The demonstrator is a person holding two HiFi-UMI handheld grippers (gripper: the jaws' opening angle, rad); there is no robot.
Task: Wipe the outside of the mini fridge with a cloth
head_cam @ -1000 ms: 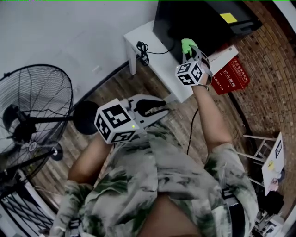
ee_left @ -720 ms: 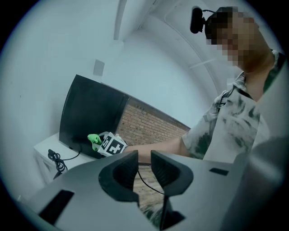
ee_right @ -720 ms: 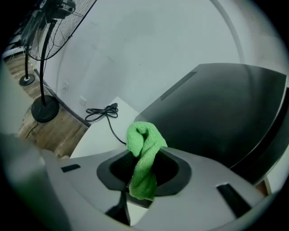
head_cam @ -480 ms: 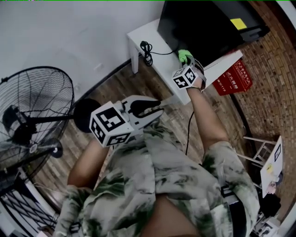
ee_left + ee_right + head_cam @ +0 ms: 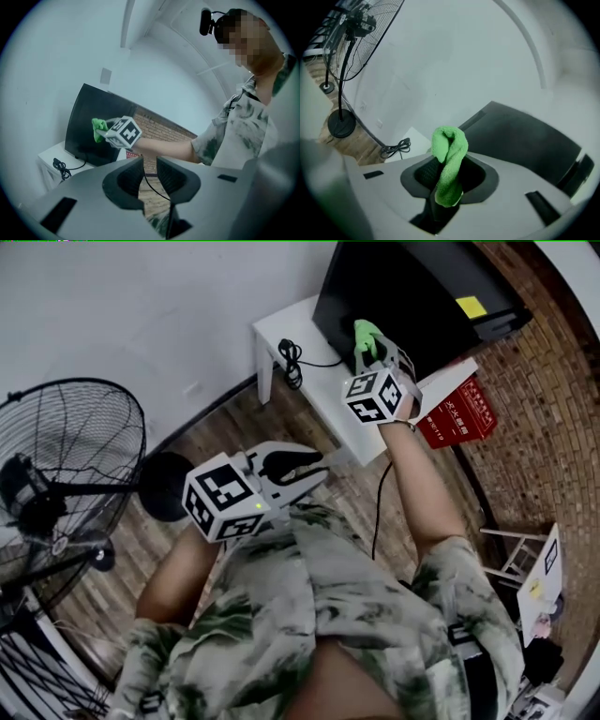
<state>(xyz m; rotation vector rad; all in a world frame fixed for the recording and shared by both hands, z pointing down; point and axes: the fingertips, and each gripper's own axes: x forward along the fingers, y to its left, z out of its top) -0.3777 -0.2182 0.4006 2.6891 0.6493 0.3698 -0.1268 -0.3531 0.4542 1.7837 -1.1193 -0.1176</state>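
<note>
Right fingers (image 5: 423, 174) clamp cloth (image 5: 449, 161); left fingers (image 5: 127, 177) slightly apart.

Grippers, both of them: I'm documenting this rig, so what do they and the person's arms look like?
The left gripper and right gripper are light-grey plastic with dark ribbed inner pads; each carries a white cube of black square markers. The arms are bare below a short-sleeved white-and-green patterned shirt.

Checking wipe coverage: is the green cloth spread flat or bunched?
Bunched: the green cloth stands rolled narrow in the right claw.
</note>
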